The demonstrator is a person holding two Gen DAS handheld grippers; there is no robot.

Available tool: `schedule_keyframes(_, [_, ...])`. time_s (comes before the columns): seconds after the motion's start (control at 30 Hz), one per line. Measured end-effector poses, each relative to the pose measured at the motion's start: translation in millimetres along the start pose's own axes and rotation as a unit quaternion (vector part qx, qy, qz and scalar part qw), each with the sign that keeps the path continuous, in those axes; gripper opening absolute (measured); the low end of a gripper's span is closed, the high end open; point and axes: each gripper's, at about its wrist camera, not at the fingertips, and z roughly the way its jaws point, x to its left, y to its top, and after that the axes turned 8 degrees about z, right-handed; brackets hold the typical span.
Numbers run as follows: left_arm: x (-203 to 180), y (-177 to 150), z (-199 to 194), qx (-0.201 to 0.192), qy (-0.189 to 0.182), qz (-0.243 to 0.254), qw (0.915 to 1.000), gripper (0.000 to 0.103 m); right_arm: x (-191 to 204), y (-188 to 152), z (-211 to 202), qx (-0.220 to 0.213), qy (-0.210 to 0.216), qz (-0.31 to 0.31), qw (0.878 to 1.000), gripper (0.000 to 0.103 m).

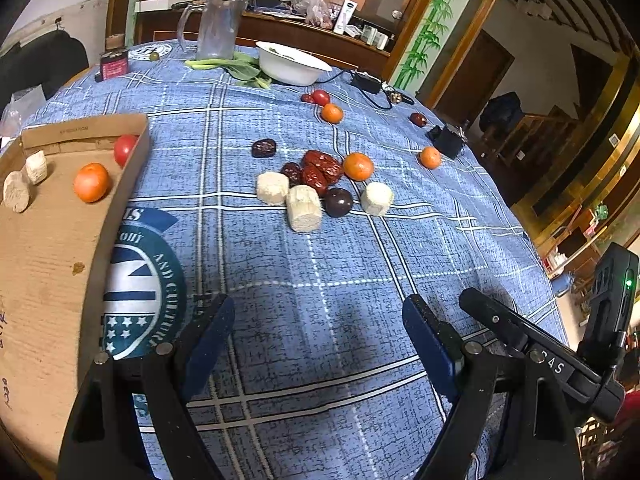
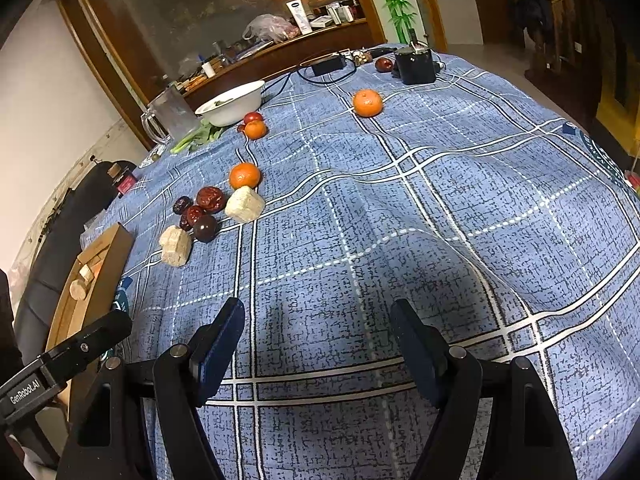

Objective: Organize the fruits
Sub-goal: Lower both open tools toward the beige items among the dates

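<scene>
A cardboard tray (image 1: 60,240) at the left holds a tangerine (image 1: 92,182), a tomato (image 1: 125,148) and two pale sugarcane pieces (image 1: 24,182). On the blue cloth lies a cluster: red dates (image 1: 322,168), a tangerine (image 1: 358,166), a dark plum (image 1: 338,202) and three pale pieces (image 1: 304,208). The cluster also shows in the right wrist view (image 2: 208,208). Further tangerines (image 2: 367,103) (image 2: 255,129) lie apart. My left gripper (image 1: 320,320) is open and empty above bare cloth. My right gripper (image 2: 318,324) is open and empty, well short of the fruit.
A white bowl (image 1: 292,65), greens (image 1: 240,66), a glass pitcher (image 1: 216,28) and a small jar (image 1: 114,62) stand at the far side. A black box (image 2: 416,65) and a power adapter with cable (image 2: 328,66) lie far right. The table edge curves at the right.
</scene>
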Motion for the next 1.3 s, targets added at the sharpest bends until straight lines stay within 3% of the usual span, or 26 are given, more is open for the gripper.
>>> schedule_keyframes(0.5, [24.3,-8.7,-33.8,-0.031,0.007,-0.021,0.9993,0.085,1.3,-1.0,2.4,0.005,-0.007,-0.004,1.000,0.079])
schedule_keyframes(1.3, [11.4,-12.5,-45.9,-0.038,0.018,-0.008,0.9991,0.085,4.7,-4.1,0.6,0.006,0.004,-0.010,1.000,0.079])
